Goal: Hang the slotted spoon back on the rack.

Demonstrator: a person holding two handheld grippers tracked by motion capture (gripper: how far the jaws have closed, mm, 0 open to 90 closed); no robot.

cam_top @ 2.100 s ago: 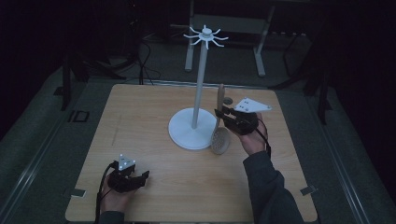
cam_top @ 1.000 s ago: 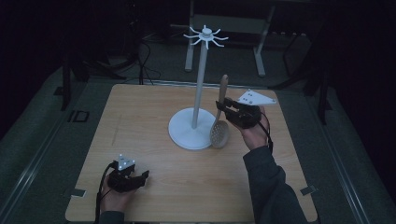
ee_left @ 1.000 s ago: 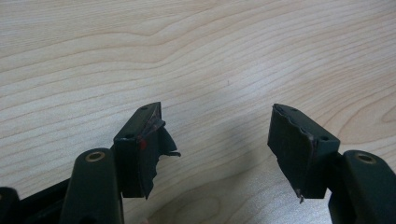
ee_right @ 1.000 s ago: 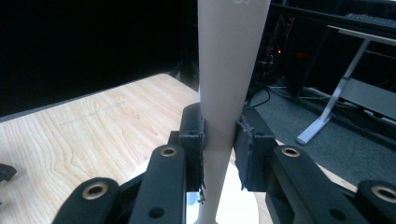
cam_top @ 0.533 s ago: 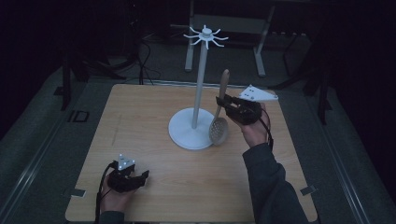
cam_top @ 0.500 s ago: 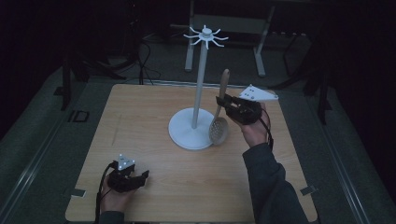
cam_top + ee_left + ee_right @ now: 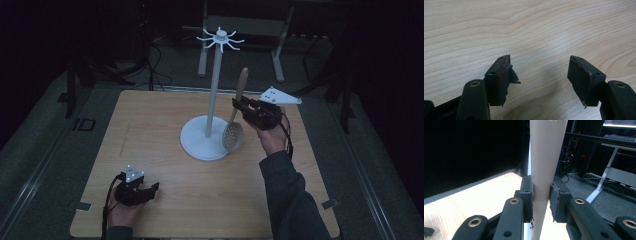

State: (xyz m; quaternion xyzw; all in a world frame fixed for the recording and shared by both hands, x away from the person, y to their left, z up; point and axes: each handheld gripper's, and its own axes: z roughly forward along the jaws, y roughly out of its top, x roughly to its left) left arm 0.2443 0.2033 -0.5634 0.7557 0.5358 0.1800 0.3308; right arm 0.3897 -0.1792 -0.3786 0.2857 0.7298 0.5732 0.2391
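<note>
1. The wooden table (image 7: 165,120) carried everything, its pale grain running under both grippers; the left gripper view looked straight down on that grain (image 7: 529,30).
2. The white utensil stand (image 7: 215,95) stood near the middle of the table, somewhat toward the far edge, its round base flat on the wood and its thin post upright, topped by a ring of short hooks.
3. The slotted wooden spoon (image 7: 236,112) was held off the table just to the right of the stand's post, handle up and tilted a little to the right, its perforated bowl hanging low over the right rim of the stand's base. In the right gripper view its pale handle (image 7: 545,170) ran up between the jaws.
4. The right gripper (image 7: 245,106) was raised above the table between the stand and the right edge, its jaws clamped on the spoon's handle about midway along it (image 7: 541,202).
5. The left gripper (image 7: 150,189) rested low near the table's near left corner, well apart from the stand, its jaws apart with nothing between them (image 7: 540,75).
</note>
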